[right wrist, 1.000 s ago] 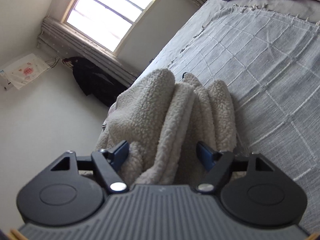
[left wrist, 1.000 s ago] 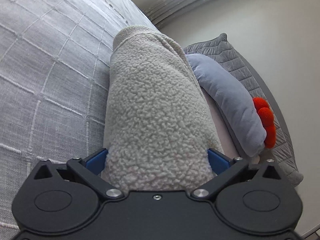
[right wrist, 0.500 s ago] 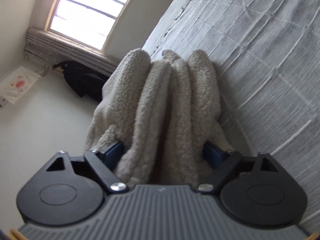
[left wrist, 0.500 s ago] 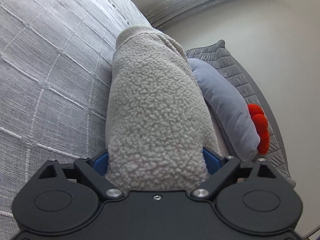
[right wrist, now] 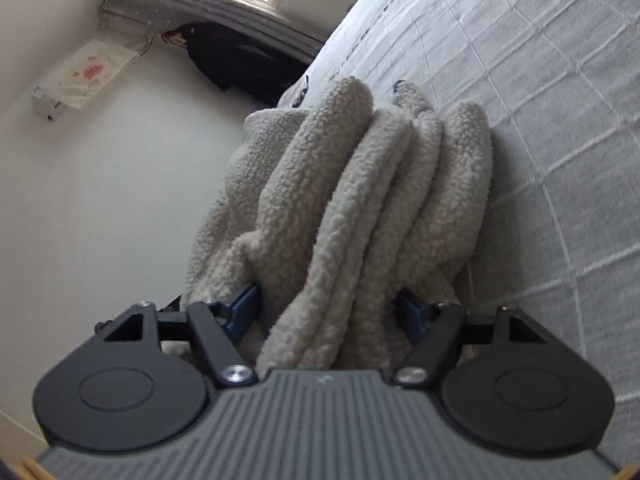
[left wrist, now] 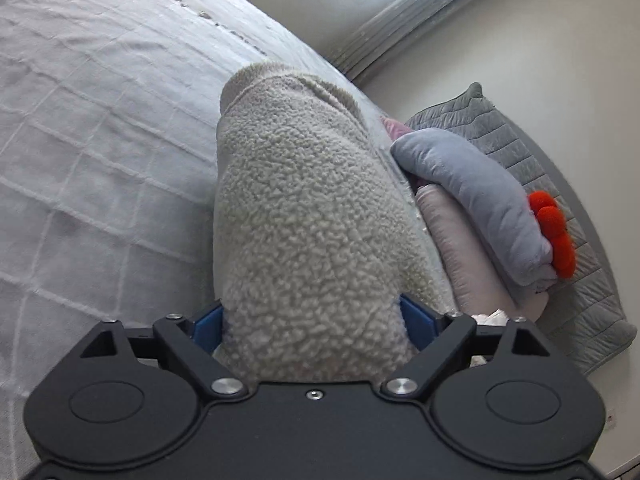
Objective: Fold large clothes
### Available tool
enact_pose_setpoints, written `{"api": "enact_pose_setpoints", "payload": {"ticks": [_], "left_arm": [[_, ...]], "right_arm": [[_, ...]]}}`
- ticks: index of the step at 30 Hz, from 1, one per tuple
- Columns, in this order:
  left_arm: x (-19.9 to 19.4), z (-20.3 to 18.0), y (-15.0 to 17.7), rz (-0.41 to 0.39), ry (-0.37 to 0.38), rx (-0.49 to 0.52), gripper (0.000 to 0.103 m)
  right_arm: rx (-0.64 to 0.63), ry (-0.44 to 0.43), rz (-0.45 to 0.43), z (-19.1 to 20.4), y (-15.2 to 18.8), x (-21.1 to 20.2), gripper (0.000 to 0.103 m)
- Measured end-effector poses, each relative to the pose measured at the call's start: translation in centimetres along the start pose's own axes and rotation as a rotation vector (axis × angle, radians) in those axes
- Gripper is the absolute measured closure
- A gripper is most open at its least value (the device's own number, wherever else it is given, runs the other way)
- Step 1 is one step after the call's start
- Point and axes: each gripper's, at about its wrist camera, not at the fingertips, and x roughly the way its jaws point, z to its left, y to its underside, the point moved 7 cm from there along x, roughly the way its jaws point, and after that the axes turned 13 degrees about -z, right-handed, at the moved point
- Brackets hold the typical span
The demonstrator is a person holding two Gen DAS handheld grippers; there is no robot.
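Fleece garment [left wrist: 312, 216] sits bundled over the grey bedspread [left wrist: 80, 140]; we clamp one thick end in the left gripper [left wrist: 312, 320], the other in the right gripper [right wrist: 328, 312], keeping its folds stacked.

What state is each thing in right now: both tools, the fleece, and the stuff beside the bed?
left tool: shut on the fleece, jaws wide around a thick bundle.
right tool: shut on the fleece.
fleece garment: folded into thick layers, its far end on the bedspread.
bedspread: spread flat on the bed.
grey plush: lying on a pink cushion.
quilted mat: lying beside the bed.
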Motion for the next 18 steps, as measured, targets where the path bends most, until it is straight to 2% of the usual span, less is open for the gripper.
{"api": "enact_pose_setpoints", "payload": {"ticks": [1,2,3,5,7,10,12,14,16,18], "left_arm": [[-0.1,0.8,1.0,-0.011,-0.036,0.045,0.010],[-0.3,1.5,1.4,-0.063,-0.050,0.081,0.006],[-0.8,1.9,1.4,-0.124,-0.041,0.088,0.005],[-1.4,2.4,0.9,-0.169,-0.040,0.047,0.005],[-2.3,2.0,-0.1,-0.231,-0.051,0.079,0.006],[-3.1,0.8,-2.2,-0.337,-0.076,0.210,0.006],[-2.7,0.4,-3.0,-0.360,-0.070,0.254,0.007],[-2.0,0.1,-3.5,-0.378,-0.046,0.273,0.009],[-1.2,0.1,-3.9,-0.396,-0.040,0.292,0.010],[-0.4,-0.1,-4.3,-0.401,-0.042,0.314,0.019]], "right_arm": [[-0.026,0.038,-0.005,-0.1,0.6,0.1,0.019],[-0.054,0.078,-0.019,-0.2,0.8,-0.1,0.015],[-0.077,0.105,-0.032,-0.1,0.7,-0.4,0.015],[-0.094,0.137,-0.069,0.5,-0.1,-1.4,0.015],[-0.135,0.133,-0.131,2.4,-1.0,-3.2,0.015],[-0.186,0.096,-0.182,5.5,-2.9,-4.5,0.014],[-0.191,0.039,-0.163,7.2,-3.3,-3.9,0.014],[-0.165,-0.001,-0.109,7.9,-3.4,-1.5,0.016],[-0.164,0.057,-0.055,7.7,-3.1,1.9,0.020],[-0.163,0.132,-0.008,6.4,-2.7,4.7,0.028]]}}
